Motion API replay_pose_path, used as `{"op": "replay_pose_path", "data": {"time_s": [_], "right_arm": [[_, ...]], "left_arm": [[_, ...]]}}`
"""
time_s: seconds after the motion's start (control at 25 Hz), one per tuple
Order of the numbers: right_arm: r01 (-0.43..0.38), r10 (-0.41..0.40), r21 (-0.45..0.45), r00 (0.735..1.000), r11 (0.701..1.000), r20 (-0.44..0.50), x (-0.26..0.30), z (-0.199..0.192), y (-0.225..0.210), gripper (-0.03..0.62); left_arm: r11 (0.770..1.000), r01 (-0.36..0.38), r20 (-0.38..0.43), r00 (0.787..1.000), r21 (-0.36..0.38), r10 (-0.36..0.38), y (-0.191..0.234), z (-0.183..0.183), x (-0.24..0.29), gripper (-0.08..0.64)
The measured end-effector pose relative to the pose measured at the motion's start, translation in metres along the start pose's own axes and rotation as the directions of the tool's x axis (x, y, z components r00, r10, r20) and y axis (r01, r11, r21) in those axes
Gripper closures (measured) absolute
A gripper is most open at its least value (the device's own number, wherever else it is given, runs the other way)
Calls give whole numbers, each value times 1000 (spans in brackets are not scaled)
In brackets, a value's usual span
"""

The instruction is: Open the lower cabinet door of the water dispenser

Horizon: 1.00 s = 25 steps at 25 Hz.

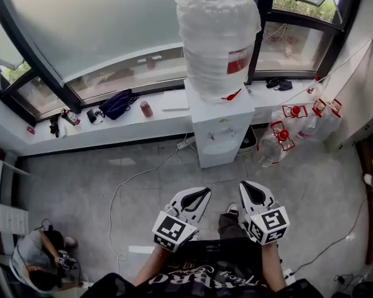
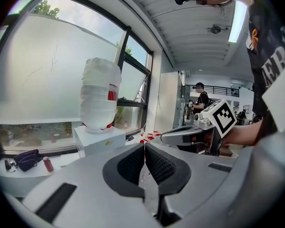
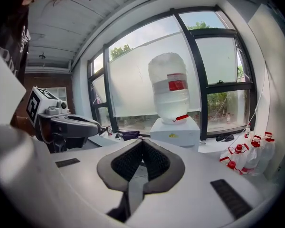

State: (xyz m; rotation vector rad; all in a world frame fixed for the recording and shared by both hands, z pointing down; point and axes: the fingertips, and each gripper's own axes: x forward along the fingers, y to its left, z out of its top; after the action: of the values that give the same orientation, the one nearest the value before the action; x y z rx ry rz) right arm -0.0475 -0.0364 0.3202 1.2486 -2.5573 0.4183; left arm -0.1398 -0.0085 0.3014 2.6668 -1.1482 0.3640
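Note:
A white water dispenser (image 1: pixel 221 126) stands against the window ledge with a large clear bottle (image 1: pixel 216 36) upturned on top; its lower cabinet front (image 1: pixel 219 154) faces me, and I cannot make out its door clearly. Both grippers hover over the floor well short of it. My left gripper (image 1: pixel 202 194) is shut and holds nothing. My right gripper (image 1: pixel 247 186) is shut and empty too. The left gripper view shows the dispenser (image 2: pixel 99 137) ahead on the left beyond the shut jaws, with the right gripper (image 2: pixel 185 136) alongside. In the right gripper view the dispenser (image 3: pixel 175 131) is straight ahead.
Several water bottles with red caps (image 1: pixel 295 126) crowd the floor right of the dispenser. A white cable (image 1: pixel 127 188) snakes over the grey floor to its left. A dark bag (image 1: pixel 116 103) and small items lie on the ledge. A person (image 1: pixel 40 259) crouches at the lower left.

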Motion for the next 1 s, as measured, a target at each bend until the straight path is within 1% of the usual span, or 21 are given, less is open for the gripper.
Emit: {"op": "replay_pose_path", "data": {"time_s": [0.12, 0.28, 0.4, 0.52, 0.68, 0.76, 0.84, 1.0], "right_arm": [[-9, 9, 13, 1000, 1000, -13, 14, 2, -51, 578], [-10, 11, 41, 999, 999, -36, 31, -9, -134, 578], [-26, 30, 55, 997, 998, -65, 47, -28, -179, 578], [-36, 41, 48, 994, 998, -98, 65, -55, -220, 578], [-42, 45, 23, 990, 999, -137, 94, -94, -266, 575], [-42, 43, 6, 988, 999, -149, 112, -111, -286, 573], [-53, 52, -5, 984, 999, -173, 130, -136, -299, 560], [-64, 59, -15, 973, 998, -222, 171, -190, -316, 526]], "left_arm": [[1000, -12, -24, 1000, -2, 12, 9, 9, 49, 540], [1000, -11, -77, 997, 0, 11, 10, 12, 124, 540], [1000, 3, -161, 987, 20, 0, 9, 0, 165, 540], [999, 17, -208, 978, 30, -10, 9, -12, 202, 540], [999, 39, -234, 972, 24, -32, 14, -30, 250, 540], [998, 57, -251, 967, 33, -47, 19, -41, 272, 540], [996, 77, -265, 962, 41, -64, 24, -53, 289, 540], [994, 107, -274, 957, 24, -97, 41, -85, 317, 540]]}}
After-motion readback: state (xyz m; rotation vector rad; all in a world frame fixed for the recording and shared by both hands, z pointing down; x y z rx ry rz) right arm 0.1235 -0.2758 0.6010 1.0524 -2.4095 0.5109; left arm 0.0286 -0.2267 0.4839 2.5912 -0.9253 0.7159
